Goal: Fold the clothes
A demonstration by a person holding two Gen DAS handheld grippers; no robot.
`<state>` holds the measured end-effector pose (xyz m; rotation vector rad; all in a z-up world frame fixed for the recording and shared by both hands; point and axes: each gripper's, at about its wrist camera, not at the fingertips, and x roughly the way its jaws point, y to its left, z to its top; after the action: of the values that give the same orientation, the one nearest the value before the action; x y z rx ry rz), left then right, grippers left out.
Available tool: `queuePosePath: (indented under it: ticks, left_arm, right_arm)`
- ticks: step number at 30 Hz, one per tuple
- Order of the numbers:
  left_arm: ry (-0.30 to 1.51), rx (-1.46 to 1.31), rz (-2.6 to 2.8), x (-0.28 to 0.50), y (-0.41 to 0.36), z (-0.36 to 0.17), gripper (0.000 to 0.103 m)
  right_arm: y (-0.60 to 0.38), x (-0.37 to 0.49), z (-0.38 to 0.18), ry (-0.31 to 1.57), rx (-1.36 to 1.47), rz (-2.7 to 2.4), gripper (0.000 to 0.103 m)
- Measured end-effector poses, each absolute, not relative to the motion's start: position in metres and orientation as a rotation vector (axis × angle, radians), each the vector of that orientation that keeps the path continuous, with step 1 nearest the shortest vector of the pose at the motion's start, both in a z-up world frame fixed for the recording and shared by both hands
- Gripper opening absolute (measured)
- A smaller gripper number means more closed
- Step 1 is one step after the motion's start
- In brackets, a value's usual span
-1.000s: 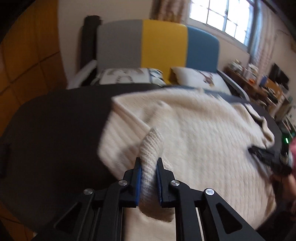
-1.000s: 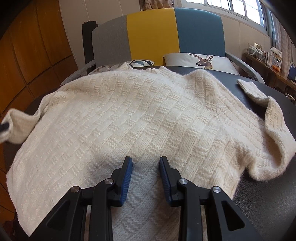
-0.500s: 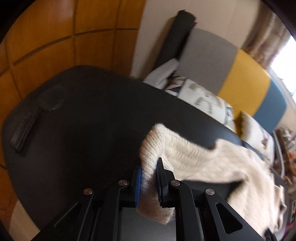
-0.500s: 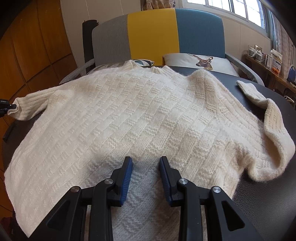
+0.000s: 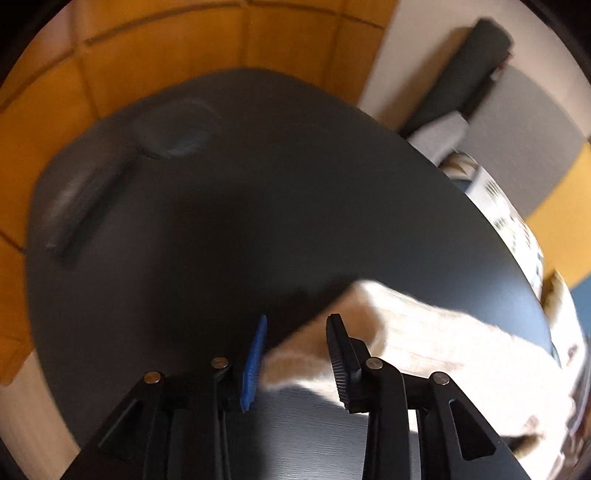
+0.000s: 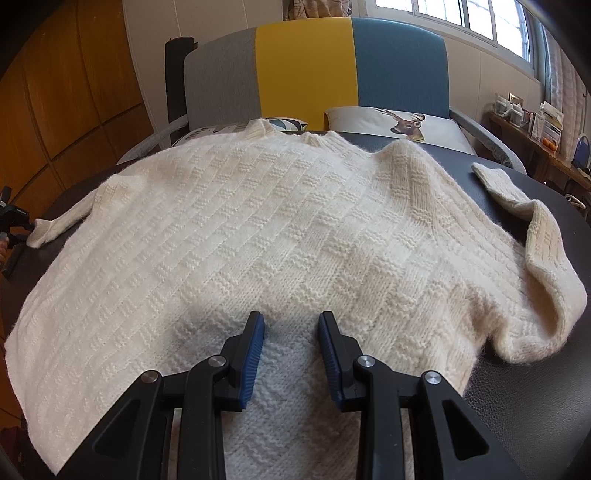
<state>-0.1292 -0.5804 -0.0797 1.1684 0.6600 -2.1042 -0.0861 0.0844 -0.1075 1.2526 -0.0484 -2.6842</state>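
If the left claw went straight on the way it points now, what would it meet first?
Probably the sweater's cuff, lying between the open left claw; beyond it, only bare dark table. The view is blurred, so depth is uncertain.

**Room and background**

Dark table point(image 6: 517, 424) fills the foreground beneath and around the fingers. Straight ahead past the fingertips: bench point(image 6: 306, 62) with grey, yellow and blue back panels, side by side. Two cushions on its seat: patterned one point(image 6: 286, 123) ahead-left, deer-print one point(image 6: 399, 123) ahead-right. Black post point(image 6: 175, 77) stands at the bench's left end. Wood-panelled wall point(image 6: 74, 92) off to the left, pale plaster wall point(image 6: 155, 44) behind the bench. Window point(image 6: 480, 22) up and to the right, daylight coming through. Cluttered shelf point(image 6: 535, 118) far right under the window. Left wrist view is motion-blurred: same table, orange wood panels beyond the fingertips.
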Motion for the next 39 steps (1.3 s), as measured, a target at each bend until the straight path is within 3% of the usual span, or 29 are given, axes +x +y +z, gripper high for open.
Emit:
queuePosePath:
  ticks: [3, 10, 14, 21, 25, 29, 39]
  left_arm:
    - [0.509, 1.059, -2.196, -0.114, -0.550, -0.057, 0.034]
    - [0.106, 0.991, -2.594, -0.109, -0.386, -0.027, 0.040]
    - [-0.135, 1.125, -2.796, -0.108, -0.278, -0.048, 0.040]
    - [-0.603, 1.276, -2.808, -0.108, -0.172, -0.112, 0.040]
    - [-0.657, 1.238, -2.737, -0.110, -0.162, -0.132, 0.047]
    - [-0.530, 1.235, -2.715, -0.086, -0.159, -0.138, 0.050]
    - [-0.479, 1.094, -2.554, -0.034, -0.120, -0.135, 0.050]
  right_arm:
    - [0.085, -0.086, -0.108, -0.049, 1.251, -2.685, 0.031]
    - [0.082, -0.087, -0.101, 0.021, 1.272, -2.667, 0.031]
    - [0.072, -0.068, -0.083, 0.054, 1.226, -2.581, 0.031]
    - [0.051, -0.037, -0.089, 0.272, 1.280, -2.478, 0.031]
    - [0.065, -0.035, -0.096, 0.254, 1.274, -2.473, 0.031]
    - [0.090, -0.039, -0.099, 0.249, 1.266, -2.495, 0.032]
    - [0.152, -0.071, -0.105, 0.229, 1.270, -2.519, 0.032]
